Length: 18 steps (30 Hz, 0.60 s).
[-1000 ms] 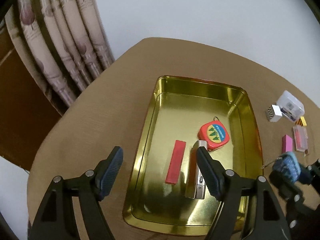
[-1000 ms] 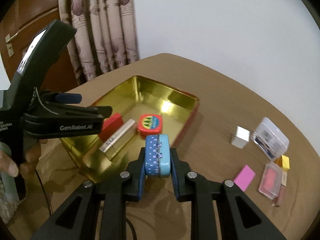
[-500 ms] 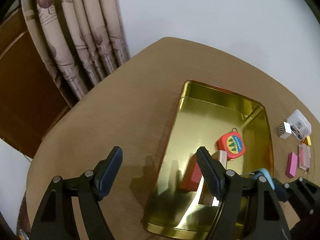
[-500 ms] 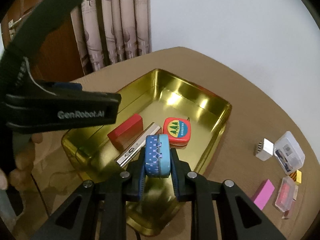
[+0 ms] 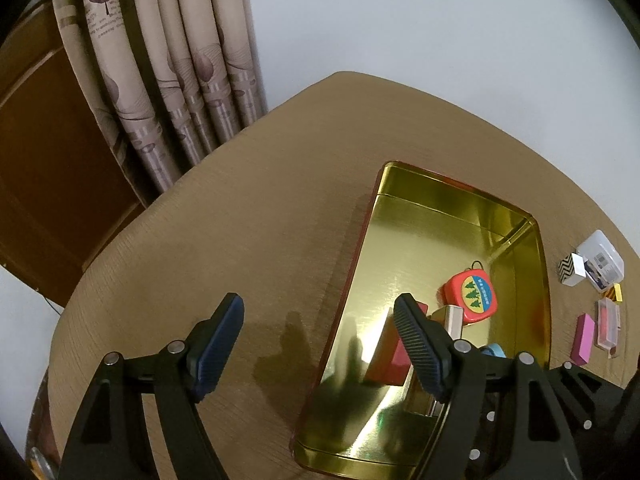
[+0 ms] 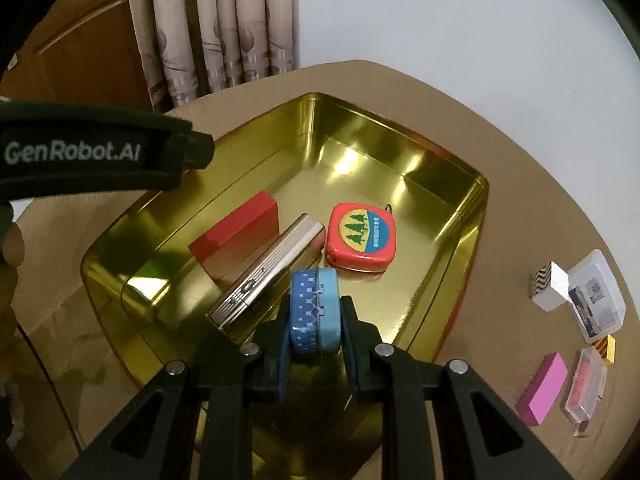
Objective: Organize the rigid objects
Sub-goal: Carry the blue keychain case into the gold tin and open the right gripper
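My right gripper (image 6: 316,320) is shut on a small blue tin (image 6: 315,310) and holds it over the near part of a gold metal tray (image 6: 404,136). In the tray lie a red block (image 6: 236,230), a silver ribbed case (image 6: 266,270) and a red tape measure (image 6: 362,237). My left gripper (image 5: 320,344) is open and empty, over the table at the tray's left rim (image 5: 352,264). In the left wrist view the tape measure (image 5: 472,298) and red block (image 5: 390,354) show, and the blue tin (image 5: 494,350) peeks behind my right finger.
On the table right of the tray lie a white zigzag box (image 6: 550,286), a clear plastic case (image 6: 596,296), a pink block (image 6: 542,388), a clear case with red contents (image 6: 586,384) and a small yellow piece (image 6: 606,348). Curtains (image 5: 160,60) and a wooden door (image 5: 48,168) stand behind the table.
My right gripper has carried the blue tin from beside the tray to over its near part. My left gripper has swung left, off the tray onto the table.
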Each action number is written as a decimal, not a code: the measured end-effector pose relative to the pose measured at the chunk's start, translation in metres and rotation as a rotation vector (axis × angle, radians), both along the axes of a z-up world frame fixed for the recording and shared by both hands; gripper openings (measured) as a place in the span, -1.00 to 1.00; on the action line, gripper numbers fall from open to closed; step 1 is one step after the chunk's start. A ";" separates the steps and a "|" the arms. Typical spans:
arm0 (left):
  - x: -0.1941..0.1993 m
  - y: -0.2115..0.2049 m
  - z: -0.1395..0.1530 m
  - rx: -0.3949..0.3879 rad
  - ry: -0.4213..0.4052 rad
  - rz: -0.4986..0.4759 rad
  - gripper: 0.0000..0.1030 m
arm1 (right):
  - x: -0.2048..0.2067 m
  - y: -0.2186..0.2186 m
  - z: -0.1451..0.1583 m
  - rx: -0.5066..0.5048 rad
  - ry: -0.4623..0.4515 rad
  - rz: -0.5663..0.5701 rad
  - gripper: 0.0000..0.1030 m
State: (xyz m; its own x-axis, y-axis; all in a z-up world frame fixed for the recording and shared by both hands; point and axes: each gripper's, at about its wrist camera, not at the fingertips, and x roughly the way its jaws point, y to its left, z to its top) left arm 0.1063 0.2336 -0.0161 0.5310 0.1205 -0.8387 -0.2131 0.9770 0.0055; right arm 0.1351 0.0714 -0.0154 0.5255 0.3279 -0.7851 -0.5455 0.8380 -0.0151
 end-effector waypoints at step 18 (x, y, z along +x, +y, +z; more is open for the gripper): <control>0.000 0.001 -0.003 -0.013 0.014 0.004 0.45 | 0.003 0.005 -0.007 0.020 0.021 0.001 -0.57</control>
State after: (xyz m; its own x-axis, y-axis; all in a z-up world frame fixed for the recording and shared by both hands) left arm 0.1060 0.2342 -0.0190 0.5190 0.1122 -0.8474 -0.2172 0.9761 -0.0038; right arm 0.1379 0.0768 -0.0224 0.5086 0.3436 -0.7895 -0.5461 0.8376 0.0128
